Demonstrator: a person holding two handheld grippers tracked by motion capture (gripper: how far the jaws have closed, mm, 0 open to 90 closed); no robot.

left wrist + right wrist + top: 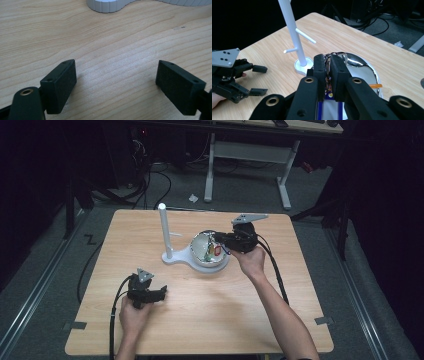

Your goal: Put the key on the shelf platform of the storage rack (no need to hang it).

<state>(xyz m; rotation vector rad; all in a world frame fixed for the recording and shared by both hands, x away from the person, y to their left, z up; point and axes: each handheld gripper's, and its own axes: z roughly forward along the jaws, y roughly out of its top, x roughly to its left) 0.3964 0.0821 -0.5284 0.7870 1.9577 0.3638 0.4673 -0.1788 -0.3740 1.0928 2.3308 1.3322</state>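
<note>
Two claws work over the pale wooden tabletop (200, 320), where a white stand with a tall peg post (163, 232) rises from a white base just left of a shiny metal bowl (202, 251), the post standing between the left claw and that bowl. Over the bowl's right side the right claw (327, 75) points in with its jaws nearly together, pinched on a thin bundle of multicoloured wires (327, 82) that hangs above the bowl's hollow. Well apart, near the front left, the left claw (116, 82) rests on bare wood with its jaws spread wide, gripping nothing.
</note>
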